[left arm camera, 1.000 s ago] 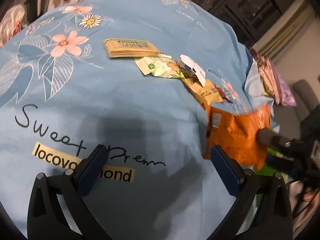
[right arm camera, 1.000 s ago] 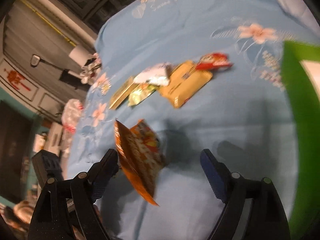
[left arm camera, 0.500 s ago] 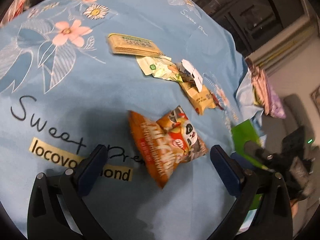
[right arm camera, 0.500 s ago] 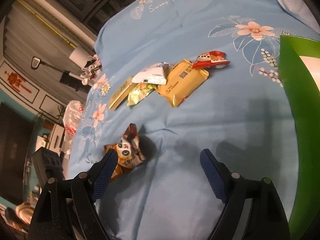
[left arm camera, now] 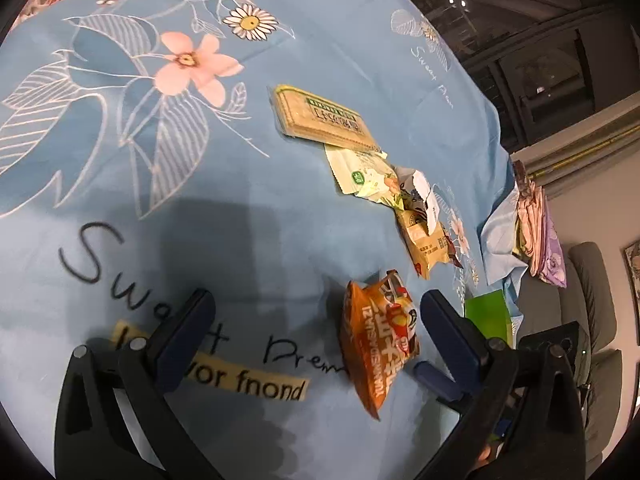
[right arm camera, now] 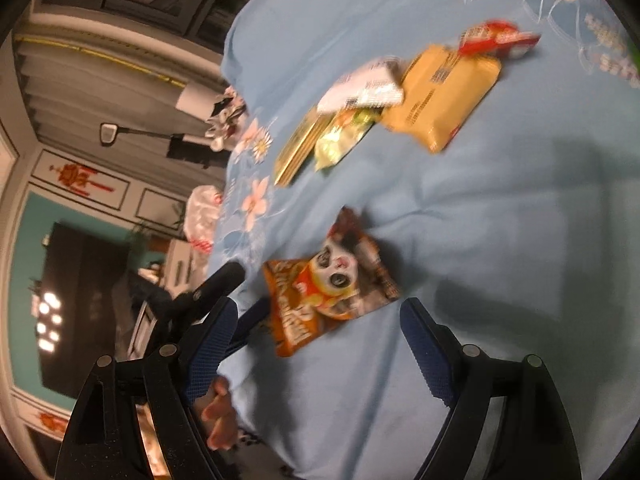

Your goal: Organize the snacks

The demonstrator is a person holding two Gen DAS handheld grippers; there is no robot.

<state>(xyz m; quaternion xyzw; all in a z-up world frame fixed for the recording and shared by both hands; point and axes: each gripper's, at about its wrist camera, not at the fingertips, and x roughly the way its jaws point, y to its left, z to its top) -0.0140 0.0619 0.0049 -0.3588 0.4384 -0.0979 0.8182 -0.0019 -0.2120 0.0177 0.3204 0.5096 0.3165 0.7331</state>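
An orange panda snack bag (left arm camera: pixel 380 336) lies on the blue flowered cloth (left arm camera: pixel 160 208), and shows in the right wrist view too (right arm camera: pixel 328 280). My left gripper (left arm camera: pixel 316 332) is open, and the bag lies just inside its right finger. My right gripper (right arm camera: pixel 316 340) is open and empty, with the bag just beyond its fingertips. Farther off lies a row of snacks: a tan wafer pack (left arm camera: pixel 320 116), a pale green packet (left arm camera: pixel 364 172), a white packet (right arm camera: pixel 364 84), a yellow pack (right arm camera: pixel 444 96) and a red packet (right arm camera: pixel 496 38).
A green box (left arm camera: pixel 490 312) stands at the cloth's right edge behind my left gripper's right finger. Folded fabrics (left arm camera: pixel 536 224) lie beyond the edge. The other gripper's fingers (right arm camera: pixel 224 276) and a hand (right arm camera: pixel 220 416) show at the left of the right wrist view.
The orange bag was in the air by my right gripper a second ago. It has dropped onto the cloth and now lies still. Both grippers have moved closer to it.
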